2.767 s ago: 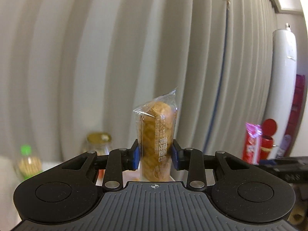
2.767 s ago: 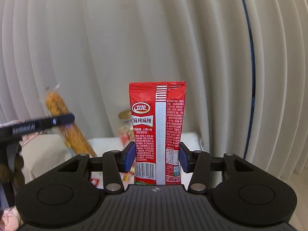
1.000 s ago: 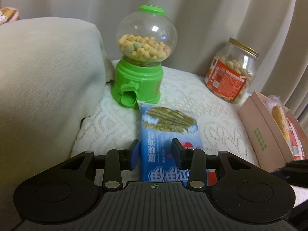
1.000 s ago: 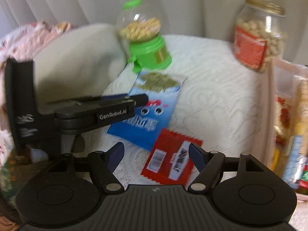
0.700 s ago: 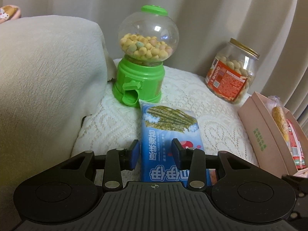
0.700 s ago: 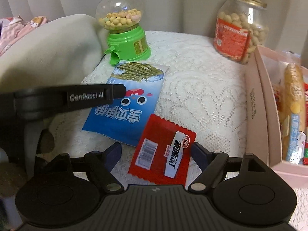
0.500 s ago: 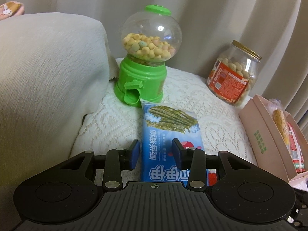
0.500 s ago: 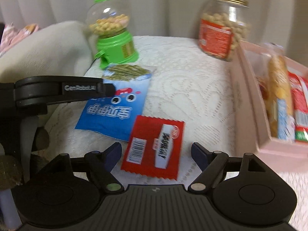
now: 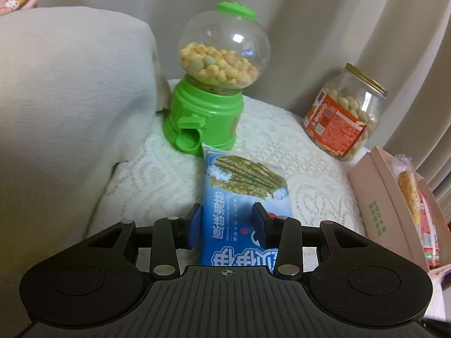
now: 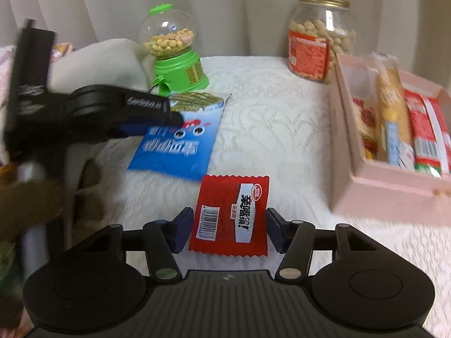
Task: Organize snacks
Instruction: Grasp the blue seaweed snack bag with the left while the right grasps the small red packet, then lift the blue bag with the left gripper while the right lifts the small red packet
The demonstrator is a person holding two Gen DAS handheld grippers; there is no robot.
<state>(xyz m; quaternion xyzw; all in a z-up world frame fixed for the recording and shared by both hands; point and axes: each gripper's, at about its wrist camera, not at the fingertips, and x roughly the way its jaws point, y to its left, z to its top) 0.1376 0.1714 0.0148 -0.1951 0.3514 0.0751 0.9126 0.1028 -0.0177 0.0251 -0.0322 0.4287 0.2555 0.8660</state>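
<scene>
Left gripper [image 9: 227, 222] pinching the blue seaweed snack bag [image 9: 242, 194] on the lace cloth [image 9: 310, 169], right gripper [image 10: 229, 229] spread around the flat red packet [image 10: 232, 214], pink box [image 10: 377, 186] of snacks at right.

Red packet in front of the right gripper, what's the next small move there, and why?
Probably close the right gripper on the red packet. Its open fingers already sit on either side of the packet, which lies flat on the white lace cloth, while the pink box at right already holds other snacks.
</scene>
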